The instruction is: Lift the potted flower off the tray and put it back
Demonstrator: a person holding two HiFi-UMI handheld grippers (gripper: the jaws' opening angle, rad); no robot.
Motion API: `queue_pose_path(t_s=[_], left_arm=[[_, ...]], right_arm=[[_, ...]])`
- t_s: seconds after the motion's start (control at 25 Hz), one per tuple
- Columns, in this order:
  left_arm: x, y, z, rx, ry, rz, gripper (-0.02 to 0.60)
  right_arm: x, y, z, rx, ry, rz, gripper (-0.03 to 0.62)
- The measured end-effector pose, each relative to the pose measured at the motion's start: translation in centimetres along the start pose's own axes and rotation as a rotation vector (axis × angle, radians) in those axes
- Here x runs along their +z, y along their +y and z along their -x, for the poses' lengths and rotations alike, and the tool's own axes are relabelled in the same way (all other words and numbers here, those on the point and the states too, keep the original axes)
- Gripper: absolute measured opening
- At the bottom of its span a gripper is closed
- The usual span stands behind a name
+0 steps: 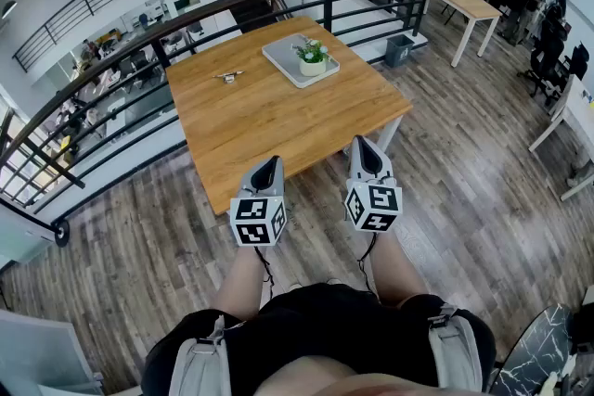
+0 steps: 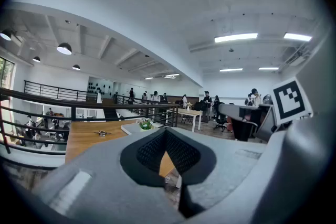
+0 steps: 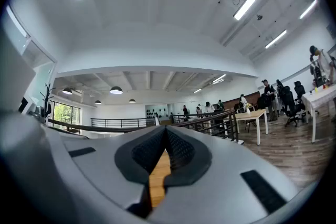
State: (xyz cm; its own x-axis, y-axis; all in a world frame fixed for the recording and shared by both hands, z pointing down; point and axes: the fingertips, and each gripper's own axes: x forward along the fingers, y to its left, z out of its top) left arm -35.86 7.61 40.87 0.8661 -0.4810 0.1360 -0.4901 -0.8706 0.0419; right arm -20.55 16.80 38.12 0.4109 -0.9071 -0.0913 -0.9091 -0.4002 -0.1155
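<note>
A small potted flower (image 1: pixel 313 57) with white blooms stands in a white pot on a flat grey tray (image 1: pixel 283 51), at the far side of a wooden table (image 1: pixel 269 116). My left gripper (image 1: pixel 270 162) and right gripper (image 1: pixel 361 143) hover side by side over the table's near edge, well short of the tray, both shut and holding nothing. In the left gripper view the flower (image 2: pixel 145 124) and tray (image 2: pixel 130 128) show far ahead, just above the shut jaws of the left gripper (image 2: pixel 166 131). The right gripper view shows only the shut right gripper (image 3: pixel 166 130) and a strip of tabletop (image 3: pixel 158 178).
A small metal object (image 1: pixel 228 76) lies on the table left of the tray. A black railing (image 1: pixel 232 5) curves behind the table's far and left sides. Further off at the right stand a white table (image 1: pixel 464 0), chairs and several people.
</note>
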Motion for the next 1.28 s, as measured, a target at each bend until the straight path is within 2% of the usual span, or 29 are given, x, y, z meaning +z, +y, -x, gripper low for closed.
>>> queue_pose_path(t_s=[0.6,0.88,1.28], left_arm=[[2.0,-3.4,-1.3,-0.012,-0.040,-0.039,0.012],[2.1,-4.5,-1.9,0.002,-0.039,-0.046,0.012],[1.8,-9.0,-5.2,-0.024,-0.035,-0.053,0.012]], right_arm=[[1.9,-3.4,1.3,-0.014,-0.033,-0.014,-0.003],[1.8,-4.2,1.5,0.020,-0.035,-0.020,-0.003],[1.4,-8.6,1.6,0.020,-0.026,-0.025,-0.003]])
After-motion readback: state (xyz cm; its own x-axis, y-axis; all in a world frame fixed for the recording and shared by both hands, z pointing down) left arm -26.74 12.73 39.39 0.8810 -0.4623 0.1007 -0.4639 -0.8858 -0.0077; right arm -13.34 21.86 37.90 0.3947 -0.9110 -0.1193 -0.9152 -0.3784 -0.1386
